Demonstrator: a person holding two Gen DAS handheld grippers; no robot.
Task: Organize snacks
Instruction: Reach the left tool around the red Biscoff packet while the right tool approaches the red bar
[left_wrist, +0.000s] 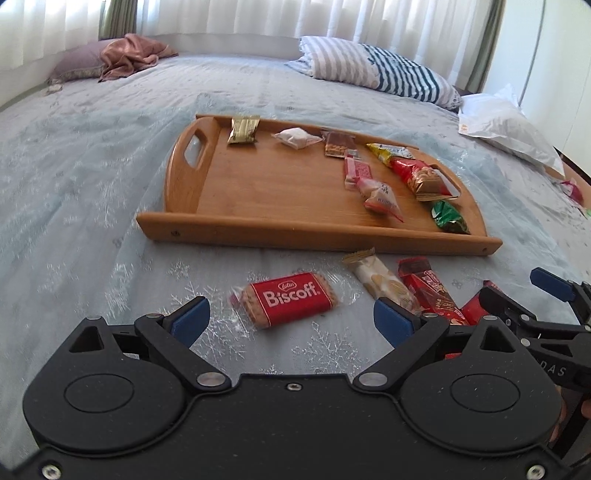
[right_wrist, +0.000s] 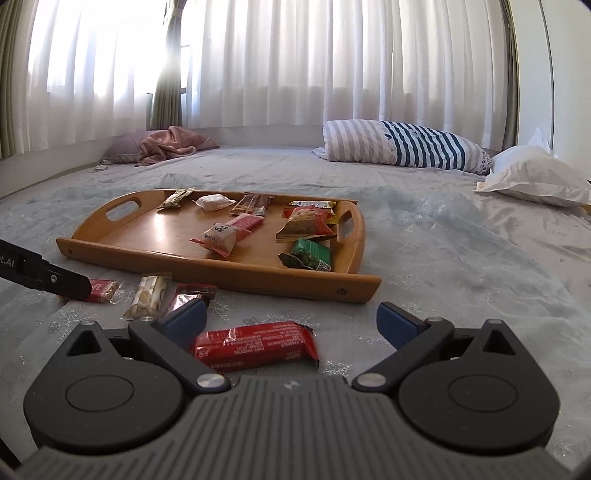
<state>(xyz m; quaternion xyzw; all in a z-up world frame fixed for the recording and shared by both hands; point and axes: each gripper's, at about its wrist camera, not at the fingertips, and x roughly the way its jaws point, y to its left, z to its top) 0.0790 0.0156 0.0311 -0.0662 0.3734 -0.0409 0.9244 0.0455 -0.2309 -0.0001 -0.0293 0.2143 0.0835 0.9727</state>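
Showing Biscoff pack (left_wrist: 290, 300) clearly, left view; right view half-hides it.

Your left wrist view gives one clean read: "Lotus Biscoff" in white on the red biscuit wrapper (left_wrist: 287, 300) lying on the bed. At that view's right edge, the other hand-held gripper (left_wrist: 550, 295) shows the partial letters "DAS" on its black body. In your right wrist view, the black body at the left edge (right_wrist: 22, 267) ends in ".AI", and the wrapper tip (right_wrist: 101, 289) beside it shows "ff". Print on the other snack wrappers is too small to read.
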